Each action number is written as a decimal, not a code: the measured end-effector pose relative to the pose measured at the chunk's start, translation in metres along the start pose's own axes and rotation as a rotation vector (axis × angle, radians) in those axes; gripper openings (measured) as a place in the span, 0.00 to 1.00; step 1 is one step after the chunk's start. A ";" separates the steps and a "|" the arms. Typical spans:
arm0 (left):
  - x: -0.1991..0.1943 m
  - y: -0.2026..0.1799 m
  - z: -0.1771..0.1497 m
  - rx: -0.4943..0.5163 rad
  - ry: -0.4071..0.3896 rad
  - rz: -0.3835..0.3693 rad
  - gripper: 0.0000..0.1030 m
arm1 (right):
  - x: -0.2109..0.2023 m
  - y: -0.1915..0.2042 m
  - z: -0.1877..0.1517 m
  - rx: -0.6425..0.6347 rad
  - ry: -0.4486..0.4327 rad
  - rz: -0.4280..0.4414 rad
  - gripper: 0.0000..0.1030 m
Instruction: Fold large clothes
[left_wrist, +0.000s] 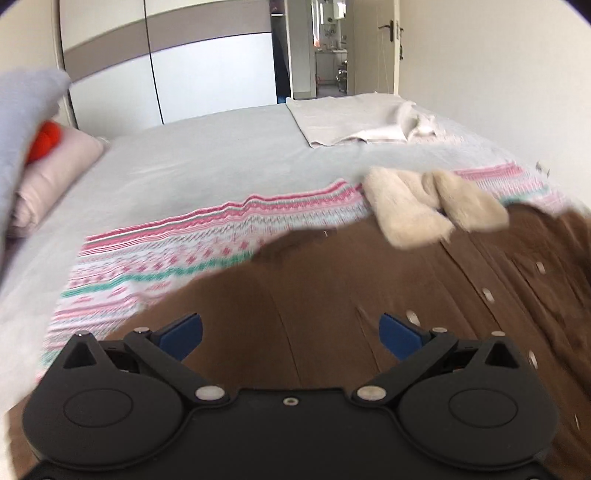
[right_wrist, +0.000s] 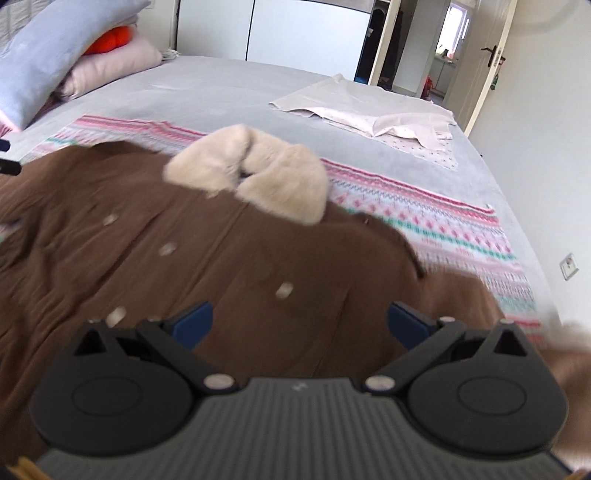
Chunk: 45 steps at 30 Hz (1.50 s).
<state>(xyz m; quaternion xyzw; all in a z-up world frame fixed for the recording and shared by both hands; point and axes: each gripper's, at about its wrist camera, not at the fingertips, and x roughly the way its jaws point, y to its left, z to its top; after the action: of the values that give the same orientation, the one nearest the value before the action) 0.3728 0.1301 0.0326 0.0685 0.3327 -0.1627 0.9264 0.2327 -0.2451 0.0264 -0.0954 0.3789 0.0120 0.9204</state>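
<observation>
A brown coat (left_wrist: 332, 295) with pale buttons and a cream fur collar (left_wrist: 428, 206) lies front side up on the bed, over a pink and green patterned blanket (left_wrist: 166, 254). In the right wrist view the same coat (right_wrist: 184, 243) fills the foreground, its fur collar (right_wrist: 258, 173) pointing away from me. My left gripper (left_wrist: 290, 334) hovers open above the coat's left part, blue pads wide apart and empty. My right gripper (right_wrist: 301, 325) is open over the coat's right side, nothing between its fingers. A fur cuff (right_wrist: 569, 354) shows at the right edge.
The grey bed (left_wrist: 207, 155) stretches ahead. A beige sheet (left_wrist: 354, 118) lies crumpled at its far right. Pillows (right_wrist: 55, 55) and an orange object (right_wrist: 110, 38) are stacked at the left. White wardrobe doors (left_wrist: 214, 74) and an open doorway (left_wrist: 328, 48) stand beyond.
</observation>
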 end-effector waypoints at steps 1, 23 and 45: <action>0.015 0.007 0.007 -0.026 -0.006 -0.010 1.00 | 0.018 -0.009 0.009 0.015 0.007 -0.001 1.00; 0.162 0.050 -0.003 -0.181 0.062 -0.162 0.72 | 0.241 -0.094 0.044 0.290 0.042 0.197 0.95; 0.084 -0.002 -0.019 -0.085 -0.399 0.311 0.11 | 0.184 0.023 0.068 -0.074 -0.306 -0.271 0.02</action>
<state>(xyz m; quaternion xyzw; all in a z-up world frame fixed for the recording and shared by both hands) 0.4216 0.1112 -0.0360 0.0463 0.1351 -0.0147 0.9896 0.4088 -0.2191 -0.0591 -0.1766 0.2178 -0.0838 0.9562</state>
